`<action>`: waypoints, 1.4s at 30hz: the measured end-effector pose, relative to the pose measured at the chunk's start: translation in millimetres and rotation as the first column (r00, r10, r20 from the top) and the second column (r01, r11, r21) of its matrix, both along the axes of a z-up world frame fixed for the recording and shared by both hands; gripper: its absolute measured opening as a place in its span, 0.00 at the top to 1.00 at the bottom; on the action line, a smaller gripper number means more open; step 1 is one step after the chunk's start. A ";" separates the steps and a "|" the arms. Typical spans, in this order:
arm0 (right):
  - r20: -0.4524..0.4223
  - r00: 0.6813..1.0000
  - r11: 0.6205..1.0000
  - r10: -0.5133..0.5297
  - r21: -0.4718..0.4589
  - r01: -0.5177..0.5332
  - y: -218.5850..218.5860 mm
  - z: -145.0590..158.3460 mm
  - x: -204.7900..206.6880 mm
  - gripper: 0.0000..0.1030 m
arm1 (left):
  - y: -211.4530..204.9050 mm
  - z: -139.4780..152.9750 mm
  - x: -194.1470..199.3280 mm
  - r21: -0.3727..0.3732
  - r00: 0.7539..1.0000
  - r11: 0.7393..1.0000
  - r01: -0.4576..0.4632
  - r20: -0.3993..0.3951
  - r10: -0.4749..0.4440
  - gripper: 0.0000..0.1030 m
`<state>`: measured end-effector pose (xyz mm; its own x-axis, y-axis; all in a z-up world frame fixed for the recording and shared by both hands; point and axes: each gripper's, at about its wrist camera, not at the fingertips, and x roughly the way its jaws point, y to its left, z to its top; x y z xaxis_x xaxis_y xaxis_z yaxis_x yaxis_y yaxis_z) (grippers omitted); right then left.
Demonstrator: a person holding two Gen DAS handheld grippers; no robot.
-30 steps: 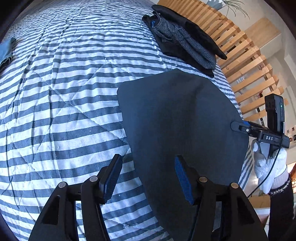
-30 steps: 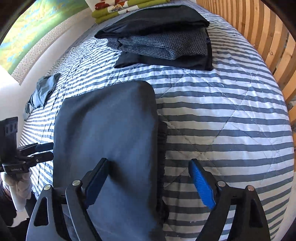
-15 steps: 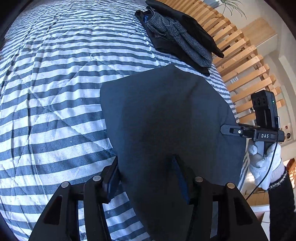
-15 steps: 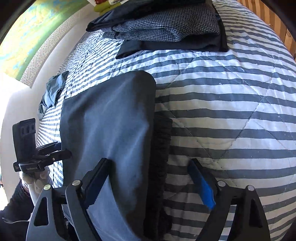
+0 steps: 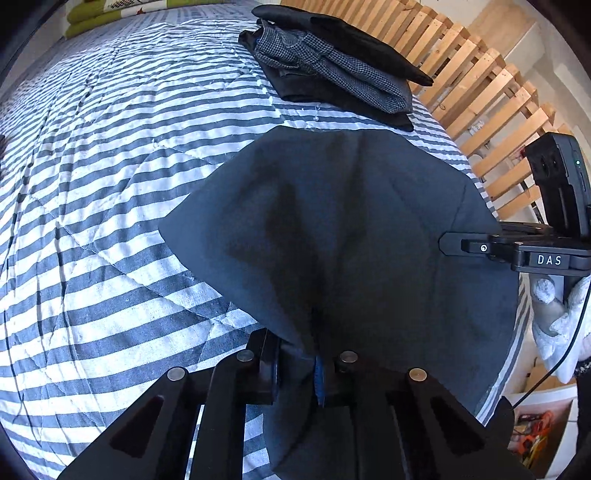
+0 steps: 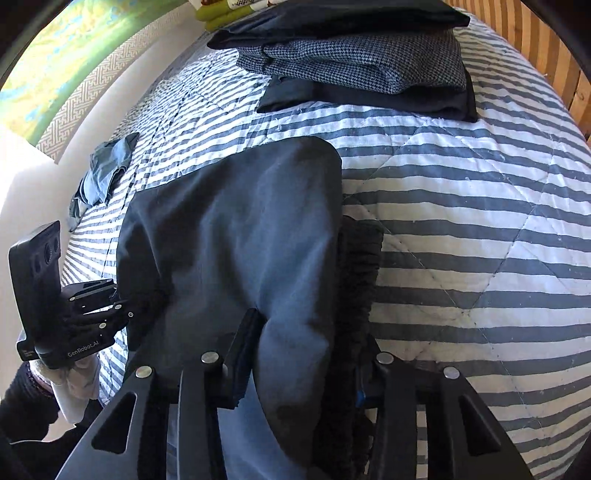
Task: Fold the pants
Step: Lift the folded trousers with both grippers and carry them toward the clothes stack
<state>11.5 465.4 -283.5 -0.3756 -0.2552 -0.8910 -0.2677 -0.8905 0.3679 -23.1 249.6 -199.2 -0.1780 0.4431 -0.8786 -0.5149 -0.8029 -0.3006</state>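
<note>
Dark navy pants [image 5: 332, 229] lie folded on the striped quilt [image 5: 92, 192], reaching over the near edge of the bed. My left gripper [image 5: 295, 369] is shut on their near left edge, and the cloth rises in a tent toward it. In the right wrist view the pants [image 6: 236, 236] bunch up between the fingers of my right gripper [image 6: 303, 369], shut on the fold beside the ribbed waistband [image 6: 358, 266]. Each gripper shows in the other's view: the right gripper [image 5: 454, 245] at the pants' right side, the left gripper [image 6: 122, 306] at their left side.
A stack of folded dark and checked clothes [image 5: 332, 62] sits at the far side of the bed, next to a wooden slatted rail [image 5: 480, 96]. A crumpled blue garment [image 6: 107, 173] lies at the far left edge. Green pillows [image 5: 110, 14] are at the head.
Both grippers went from open to shut on the pants' near edge. The cloth now bunches and lifts toward the fingers.
</note>
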 end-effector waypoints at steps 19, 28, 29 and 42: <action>-0.205 0.978 0.978 -0.041 0.194 0.081 -59.1 106.8 49.0 0.78 | -19.1 123.8 41.6 0.079 0.972 0.994 0.072 -0.229 -0.052 0.88; -0.400 0.914 0.964 -0.071 0.208 0.166 -56.9 196.5 56.6 0.79 | -12.4 235.7 18.7 0.111 0.923 0.990 0.092 -0.382 -0.043 0.88; -0.418 0.905 0.962 -0.076 0.208 0.177 -54.0 205.9 55.3 0.79 | -8.8 246.7 13.3 0.108 0.916 0.989 0.096 -0.399 -0.045 0.88; -0.529 0.839 0.940 -0.126 0.206 0.271 33.4 279.5 -41.6 0.79 | 50.7 297.5 -159.2 0.105 0.901 0.992 0.065 -0.433 -0.013 0.88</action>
<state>-30.1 498.7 -4.0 -0.8045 0.0888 -0.5873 -0.2923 -0.9200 0.2612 -182.3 300.3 98.3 -0.5077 0.5501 -0.6631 -0.6449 -0.7530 -0.1308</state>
